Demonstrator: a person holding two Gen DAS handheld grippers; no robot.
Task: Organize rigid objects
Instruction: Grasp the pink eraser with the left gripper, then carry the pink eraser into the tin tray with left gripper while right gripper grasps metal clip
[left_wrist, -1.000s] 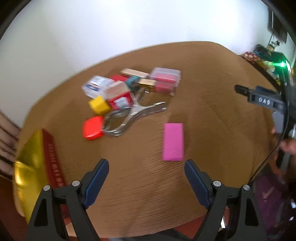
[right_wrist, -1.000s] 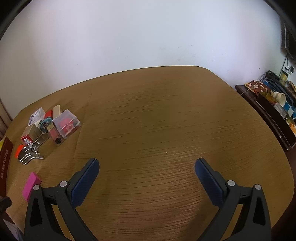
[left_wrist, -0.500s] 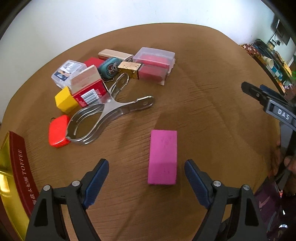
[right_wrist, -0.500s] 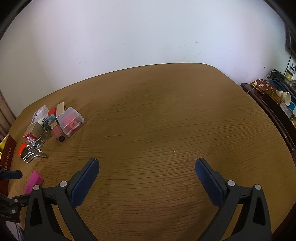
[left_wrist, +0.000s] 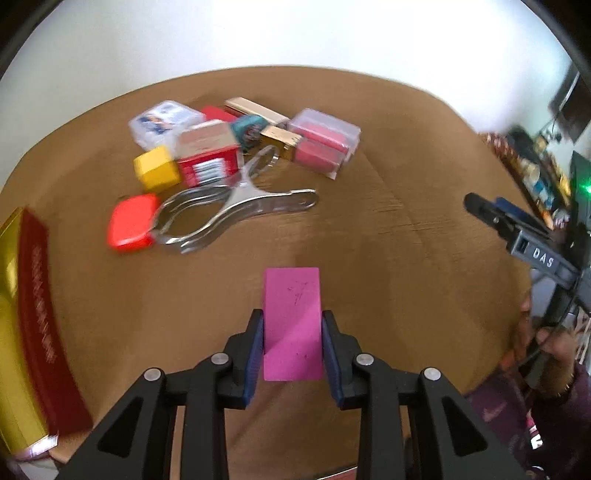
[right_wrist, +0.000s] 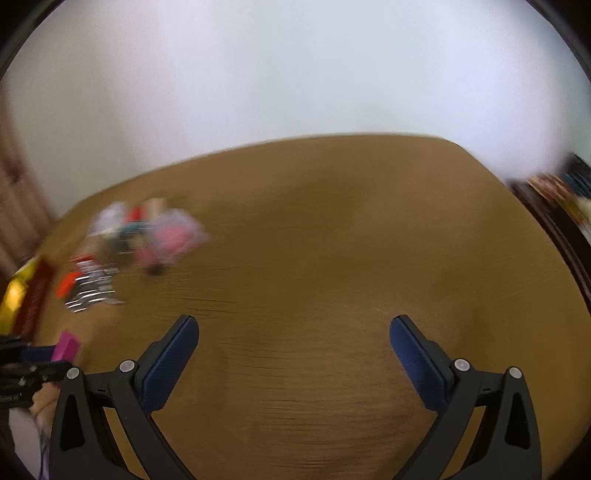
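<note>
On the brown wooden table (left_wrist: 388, 206), near its front edge, the pink block (left_wrist: 291, 321) lies lengthwise along the left gripper (left_wrist: 291, 350), whose pads have just closed on its long sides, while the right gripper (right_wrist: 294, 354) gapes wide and empty over bare wood.

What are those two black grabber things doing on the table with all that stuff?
A person is tidying small things on a brown table. The left gripper has just closed its jaws on a pink block, pressing it from both sides. The right gripper is open and holds nothing, above a bare part of the table. The other things sit in a pile farther back, beside a metal clip.
</note>
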